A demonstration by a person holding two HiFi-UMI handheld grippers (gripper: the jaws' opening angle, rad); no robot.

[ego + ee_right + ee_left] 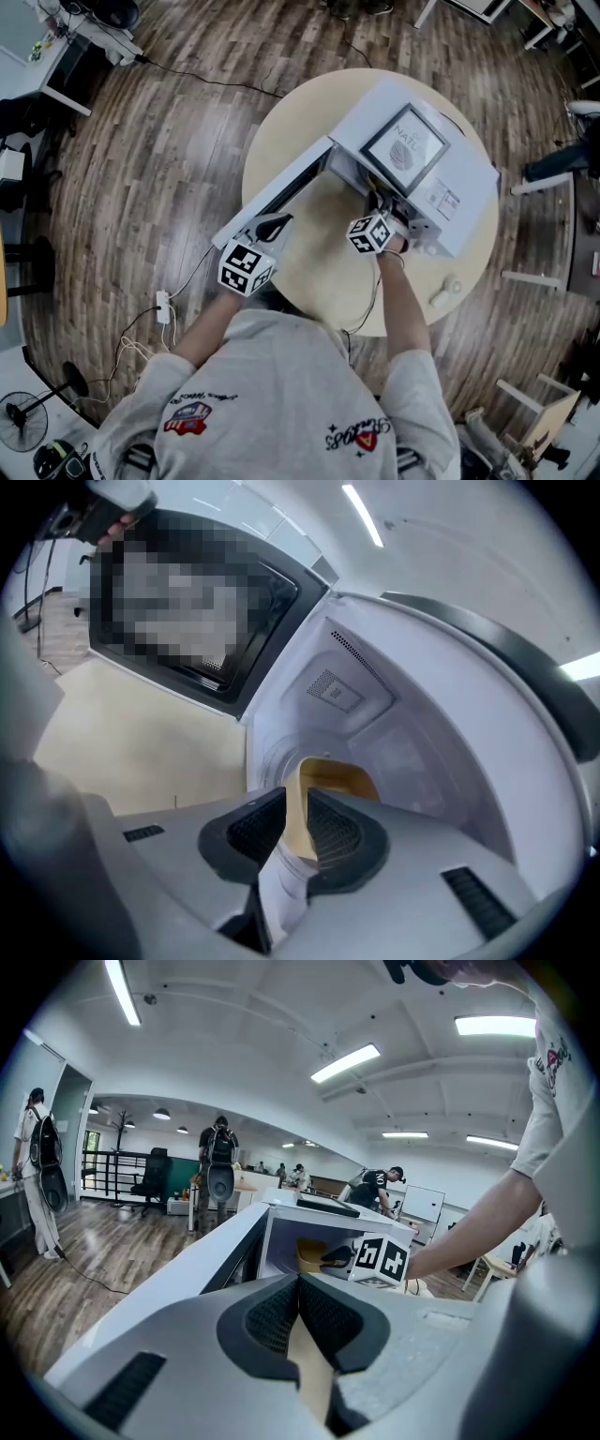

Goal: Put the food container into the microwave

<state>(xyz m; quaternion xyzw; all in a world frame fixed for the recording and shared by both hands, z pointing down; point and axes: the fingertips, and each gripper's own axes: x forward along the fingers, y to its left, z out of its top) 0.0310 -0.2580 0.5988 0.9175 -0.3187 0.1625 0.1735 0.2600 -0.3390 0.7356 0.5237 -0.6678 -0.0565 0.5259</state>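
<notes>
One open microwave (412,178) stands on one bench (319,267). The right tongs (298,803) grip the one container (342,778) inside; the left tongs (300,1286) are closed, empty.

L tongs (300,1283) closed, empty; microwave (281,1218) open, yellow food container (309,1252) inside, R tongs (339,1258) at it.

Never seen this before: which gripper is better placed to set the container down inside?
Right. The right gripper grips the food container inside the microwave; the left gripper is outside by the door, jaws together.

Round table (314,267) bears microwave (473,183) and white item (444,292).
</notes>
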